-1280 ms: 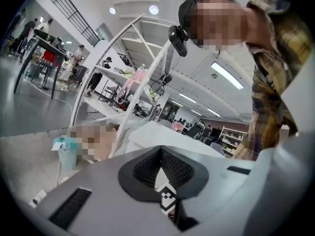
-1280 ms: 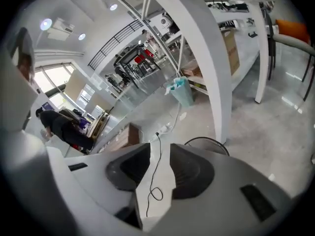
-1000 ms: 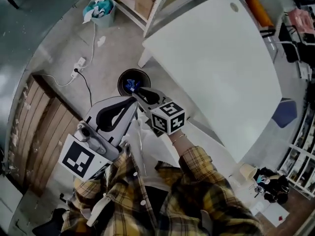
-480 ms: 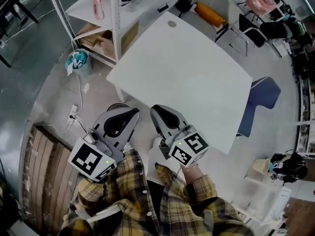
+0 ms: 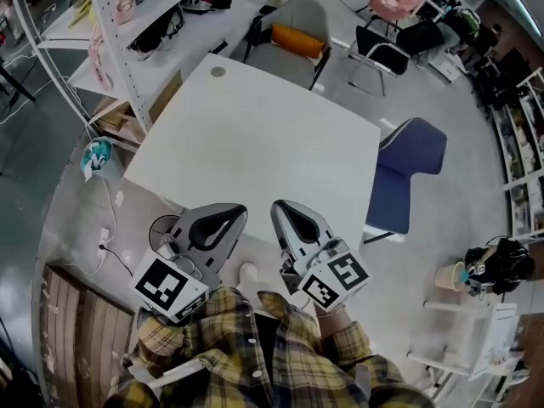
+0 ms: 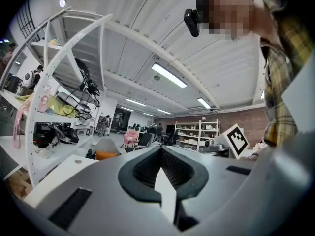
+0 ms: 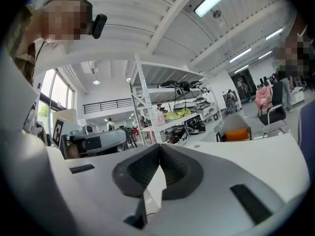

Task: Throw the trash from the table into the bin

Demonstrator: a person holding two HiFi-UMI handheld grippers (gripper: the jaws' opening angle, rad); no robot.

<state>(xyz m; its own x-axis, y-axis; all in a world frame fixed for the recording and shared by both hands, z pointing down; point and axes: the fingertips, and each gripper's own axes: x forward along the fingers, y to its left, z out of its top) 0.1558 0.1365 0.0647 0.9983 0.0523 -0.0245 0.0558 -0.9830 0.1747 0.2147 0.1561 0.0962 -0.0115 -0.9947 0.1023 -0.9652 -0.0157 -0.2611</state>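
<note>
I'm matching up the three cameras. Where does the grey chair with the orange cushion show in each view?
Head view: the grey chair is at top centre, beyond the far edge of the white table.
Left gripper view: left of centre and low, behind the table.
Right gripper view: right of centre, behind the table.
Shared landmark: the white table, with the chair at its far edge.
</note>
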